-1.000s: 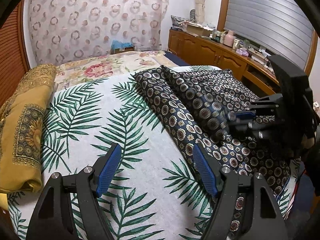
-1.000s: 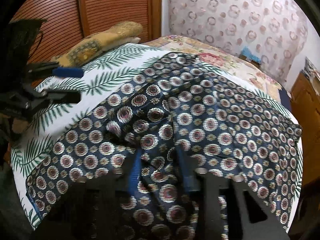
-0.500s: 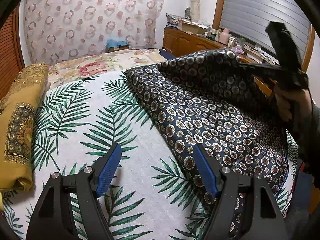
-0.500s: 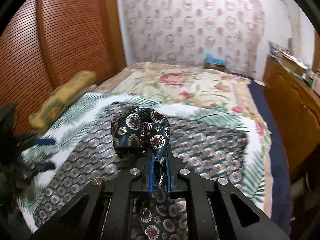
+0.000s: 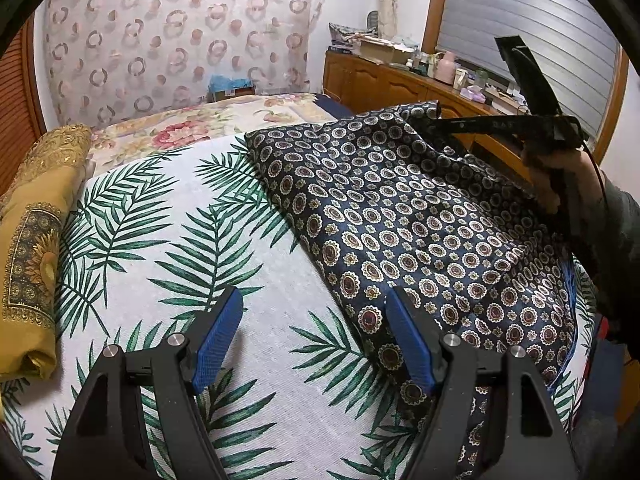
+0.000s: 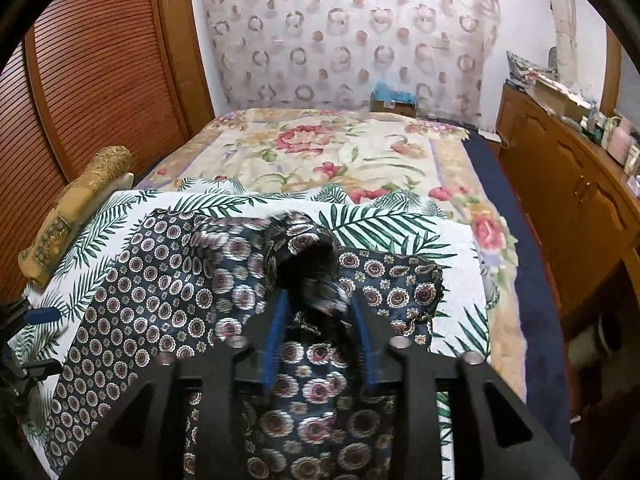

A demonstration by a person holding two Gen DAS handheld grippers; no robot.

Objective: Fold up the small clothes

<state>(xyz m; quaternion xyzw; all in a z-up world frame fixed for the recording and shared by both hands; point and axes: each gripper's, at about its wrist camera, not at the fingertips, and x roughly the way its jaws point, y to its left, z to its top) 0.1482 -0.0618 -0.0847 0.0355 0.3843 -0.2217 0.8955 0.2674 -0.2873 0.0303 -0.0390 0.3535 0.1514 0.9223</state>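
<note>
Two grippers over one navy medallion-print garment point(image 5: 400, 220) on a bed.

Garment lies on the palm-leaf sheet point(image 5: 168, 240), right half of it in the left wrist view, long axis running from the near edge back toward the floral bedspread point(image 6: 320, 148). Right gripper point(image 6: 318, 320) has jaws opening, a raised bunch of the cloth between the blue pads; the pads no longer seem to press it, though blur leaves doubt. Left gripper point(image 5: 316, 336) hangs over bare sheet beside the garment's near edge, jaws spread wide, holding nothing. Folded gold cloth point(image 5: 32, 240) lies along the sheet's left edge, well apart. Wooden cabinet point(image 6: 580, 208) stands right of the bed, small clutter on top.
</note>
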